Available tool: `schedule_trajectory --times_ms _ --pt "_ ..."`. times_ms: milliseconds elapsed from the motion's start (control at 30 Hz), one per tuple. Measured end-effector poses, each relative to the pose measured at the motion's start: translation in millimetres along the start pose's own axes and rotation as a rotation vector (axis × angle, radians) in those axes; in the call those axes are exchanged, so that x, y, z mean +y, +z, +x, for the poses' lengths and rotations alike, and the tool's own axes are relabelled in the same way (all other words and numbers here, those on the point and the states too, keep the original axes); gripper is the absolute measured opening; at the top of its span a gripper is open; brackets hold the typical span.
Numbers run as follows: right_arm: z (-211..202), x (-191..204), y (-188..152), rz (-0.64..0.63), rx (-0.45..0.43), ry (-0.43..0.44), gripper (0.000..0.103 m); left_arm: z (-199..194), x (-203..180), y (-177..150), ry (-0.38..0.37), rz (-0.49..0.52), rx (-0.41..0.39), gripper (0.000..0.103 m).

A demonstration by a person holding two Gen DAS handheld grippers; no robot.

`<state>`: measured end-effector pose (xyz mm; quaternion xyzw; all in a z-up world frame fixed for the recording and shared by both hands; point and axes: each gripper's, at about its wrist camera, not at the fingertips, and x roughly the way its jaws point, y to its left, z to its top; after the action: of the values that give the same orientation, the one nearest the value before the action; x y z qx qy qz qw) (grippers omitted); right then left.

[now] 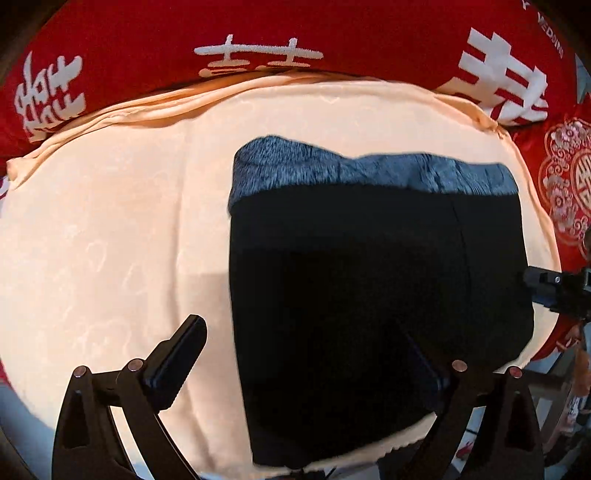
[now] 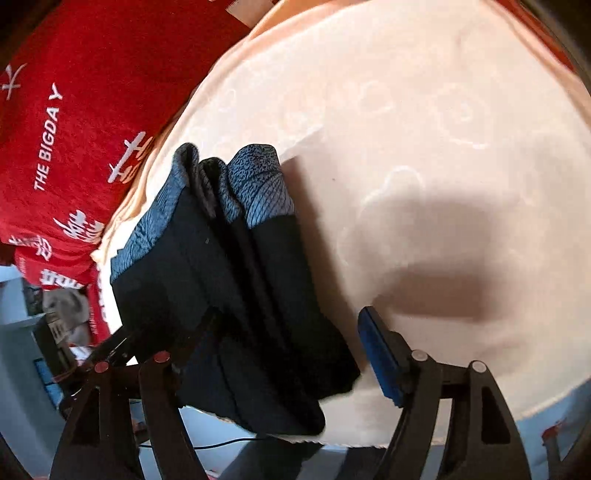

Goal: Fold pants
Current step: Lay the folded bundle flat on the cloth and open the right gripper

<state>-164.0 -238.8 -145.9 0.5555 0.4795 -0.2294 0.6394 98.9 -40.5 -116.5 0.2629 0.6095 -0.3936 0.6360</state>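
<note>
A pale peach blanket [image 1: 110,206] covers the surface, seemingly a bed, with red bedding [image 1: 147,33] printed in white characters across the top of the left wrist frame. The black pants [image 1: 369,288] lie on the blanket as a compact folded bundle, filling the centre and lower right of that view, the grey-blue waistband [image 1: 369,173] at the far edge.

The left tool [image 1: 306,369] stands wide open, holding nothing, one finger over the blanket and the other dark against the pants. The right tool [image 2: 291,354] is likewise spread wide and empty, straddling the near end of the bundle in the lower centre of its frame.

The folding looks nearly finished. A good last step is probably to press the layers flat and square the edges without dragging the stack.

Black on black hides the seams and the left tool's inner finger. The bundle's near end overhangs the blanket's lower edge, and what lies beneath is unclear.
</note>
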Motion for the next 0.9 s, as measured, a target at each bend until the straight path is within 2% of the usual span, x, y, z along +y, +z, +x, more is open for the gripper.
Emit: schedule_trajectory --times_ms 200,300,400,533,667,900 --pt "-23 8 -26 -0.005 -0.017 -0.06 0.083 -31 -3 -22 0.054 -0.01 0.004 0.102" --pt "-36 22 -40 -0.041 -0.052 -0.121 0.087 -49 -6 -33 0.045 -0.022 0.009 0.102" --pt "-49 42 -52 -0.099 -0.083 -0.18 0.103 -72 -13 -44 0.058 -0.027 -0.014 0.102" --pt "-66 72 -67 -0.193 -0.115 -0.273 0.103 -97 -20 -48 0.115 -0.025 -0.041 0.102" --pt "-78 94 -79 -0.265 -0.108 -0.332 0.103 -116 -25 -47 0.155 -0.014 -0.066 0.102" --pt "-98 121 -99 -0.29 -0.118 -0.393 0.103 -142 -29 -43 0.18 -0.038 -0.067 0.102"
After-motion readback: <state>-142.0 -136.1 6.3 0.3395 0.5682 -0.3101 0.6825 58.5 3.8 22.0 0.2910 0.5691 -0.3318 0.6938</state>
